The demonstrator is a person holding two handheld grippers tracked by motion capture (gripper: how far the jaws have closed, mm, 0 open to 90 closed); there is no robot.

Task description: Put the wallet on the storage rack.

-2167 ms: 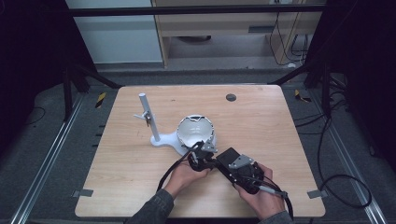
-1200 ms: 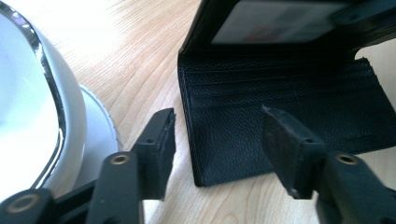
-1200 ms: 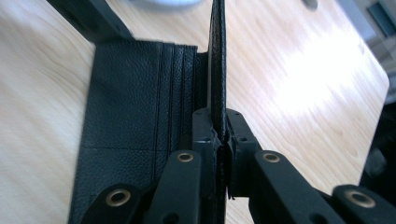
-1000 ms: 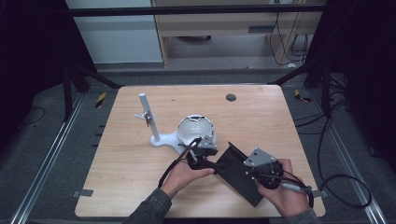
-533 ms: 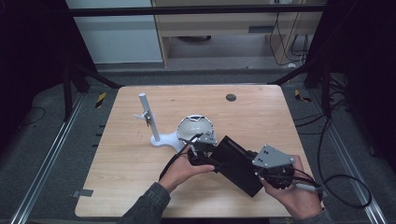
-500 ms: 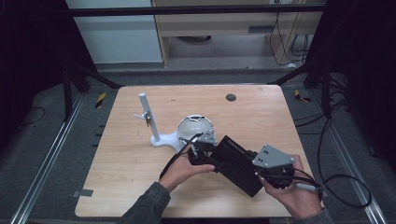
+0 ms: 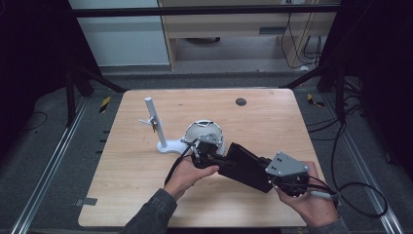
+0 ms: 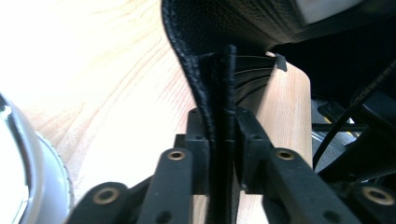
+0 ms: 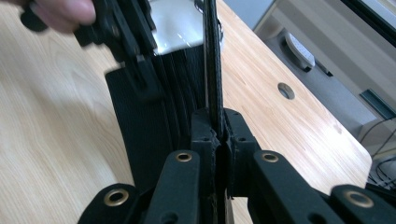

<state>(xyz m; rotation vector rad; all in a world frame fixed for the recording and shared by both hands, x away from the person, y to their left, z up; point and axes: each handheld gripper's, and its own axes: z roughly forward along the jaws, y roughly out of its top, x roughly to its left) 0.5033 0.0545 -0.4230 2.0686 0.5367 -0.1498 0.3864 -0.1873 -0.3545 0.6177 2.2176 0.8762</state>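
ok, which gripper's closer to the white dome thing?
Left. The left gripper sits right at the front edge of the white dome, shut on one end of the black pouch. The right gripper grips the pouch's other end, farther right and nearer the person.

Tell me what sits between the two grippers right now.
In the high view, a black wallet spans the stretch from the left gripper to the right gripper. Each gripper view shows its own fingers clamped on a wallet edge.
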